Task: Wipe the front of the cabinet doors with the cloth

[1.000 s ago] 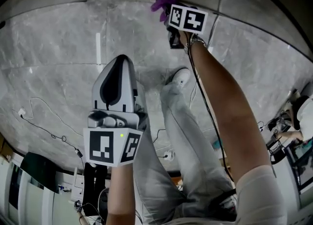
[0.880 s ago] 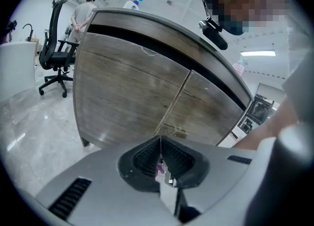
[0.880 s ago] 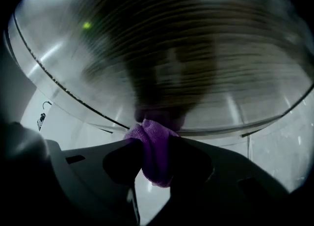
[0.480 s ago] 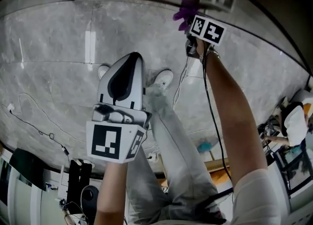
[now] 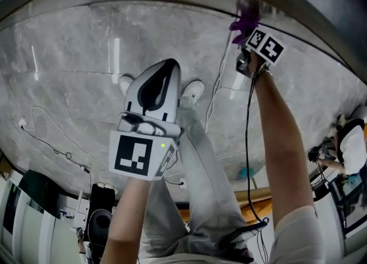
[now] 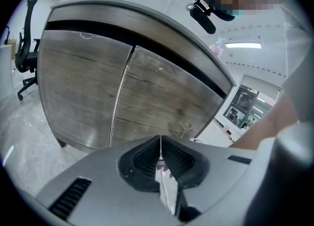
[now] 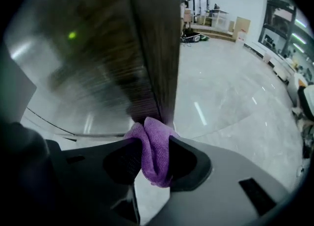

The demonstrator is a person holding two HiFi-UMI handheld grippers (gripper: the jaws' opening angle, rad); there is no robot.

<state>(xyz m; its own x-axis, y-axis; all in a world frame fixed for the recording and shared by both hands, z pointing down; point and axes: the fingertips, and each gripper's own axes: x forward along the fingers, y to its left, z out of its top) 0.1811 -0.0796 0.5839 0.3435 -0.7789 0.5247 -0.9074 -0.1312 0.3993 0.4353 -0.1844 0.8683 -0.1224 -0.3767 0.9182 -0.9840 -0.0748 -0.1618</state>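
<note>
A purple cloth (image 7: 153, 147) is pinched in my right gripper (image 7: 151, 157), its top pressed against the lower corner of a wood-grain cabinet door (image 7: 117, 48). In the head view the same cloth (image 5: 243, 23) shows at the top right, against the cabinet's bottom edge, just beyond the right gripper (image 5: 248, 56). My left gripper (image 5: 155, 90) hangs at mid-frame over the floor, away from the cabinet, jaws shut with nothing between them. From the left gripper view (image 6: 160, 160) two grey-brown cabinet doors (image 6: 98, 92) face me, split by a vertical seam.
The marble floor (image 5: 69, 85) spreads below, crossed by a thin black cable (image 5: 57, 151). A person's legs and white shoes (image 5: 194, 90) stand between the grippers. A black office chair (image 6: 27, 48) stands left of the cabinet. Desks and equipment (image 5: 34, 211) line the lower-left edge.
The right gripper with the cloth has slid rightwards along the cabinet's lower edge. The left gripper has drifted slightly right and stays shut.
</note>
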